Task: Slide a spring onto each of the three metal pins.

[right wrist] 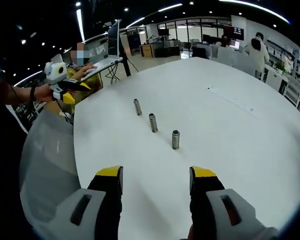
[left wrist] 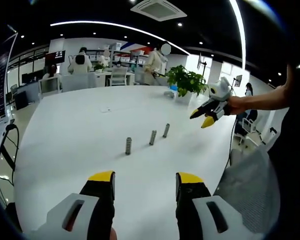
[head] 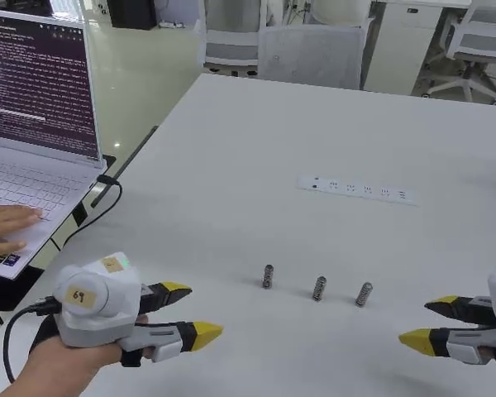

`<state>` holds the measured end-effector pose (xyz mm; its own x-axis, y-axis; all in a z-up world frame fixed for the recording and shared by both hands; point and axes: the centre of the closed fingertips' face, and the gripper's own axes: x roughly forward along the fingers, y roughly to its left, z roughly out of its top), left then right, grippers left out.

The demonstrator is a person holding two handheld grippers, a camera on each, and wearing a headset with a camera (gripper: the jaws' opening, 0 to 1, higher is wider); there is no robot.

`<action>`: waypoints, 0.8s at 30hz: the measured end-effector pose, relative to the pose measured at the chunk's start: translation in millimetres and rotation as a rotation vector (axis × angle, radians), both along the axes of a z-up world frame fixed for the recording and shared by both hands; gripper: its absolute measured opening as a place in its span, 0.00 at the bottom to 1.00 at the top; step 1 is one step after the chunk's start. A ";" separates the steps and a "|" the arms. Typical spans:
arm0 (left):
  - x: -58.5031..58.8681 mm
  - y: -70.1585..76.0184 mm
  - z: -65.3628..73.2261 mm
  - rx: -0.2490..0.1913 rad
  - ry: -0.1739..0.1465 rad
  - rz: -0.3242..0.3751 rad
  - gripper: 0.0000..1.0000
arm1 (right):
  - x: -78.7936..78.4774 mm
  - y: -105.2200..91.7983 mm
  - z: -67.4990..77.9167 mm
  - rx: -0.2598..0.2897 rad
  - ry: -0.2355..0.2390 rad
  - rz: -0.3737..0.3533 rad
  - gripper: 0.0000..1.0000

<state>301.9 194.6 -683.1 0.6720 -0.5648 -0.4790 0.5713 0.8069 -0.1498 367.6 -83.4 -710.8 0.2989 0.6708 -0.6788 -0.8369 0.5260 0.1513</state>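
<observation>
Springs point(head: 318, 288), coiled metal, upright on smooth white table point(head: 314, 124); left gripper point(head: 200, 310), right gripper point(head: 416, 322) agape.

Yellow tips are seen on the left hand-held gripper point(head: 200, 310) and right hand-held gripper point(head: 417, 321), grey springs point(head: 319, 288) on the white tabletop point(head: 314, 132).

left spring point(head: 268, 276) | middle spring point(head: 319, 288) | right spring point(head: 364, 294) | all grey coils, upright, one row, apart, on white surface point(head: 314, 132)

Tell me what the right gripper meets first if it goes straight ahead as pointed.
Likely the nearest upright spring, standing on the table just ahead of the right gripper, in line with its open jaws. Height is unclear, so it might pass above.
</observation>
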 end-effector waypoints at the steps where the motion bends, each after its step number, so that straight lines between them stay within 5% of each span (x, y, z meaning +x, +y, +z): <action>1: -0.4 0.0 0.1 0.000 0.000 0.000 0.43 | -1.6 -0.6 0.6 0.005 -0.002 -0.004 0.53; 24: -5.4 -7.2 -0.2 -0.009 -0.003 -0.021 0.47 | -41.0 -4.6 -6.1 0.155 -0.009 -0.169 0.71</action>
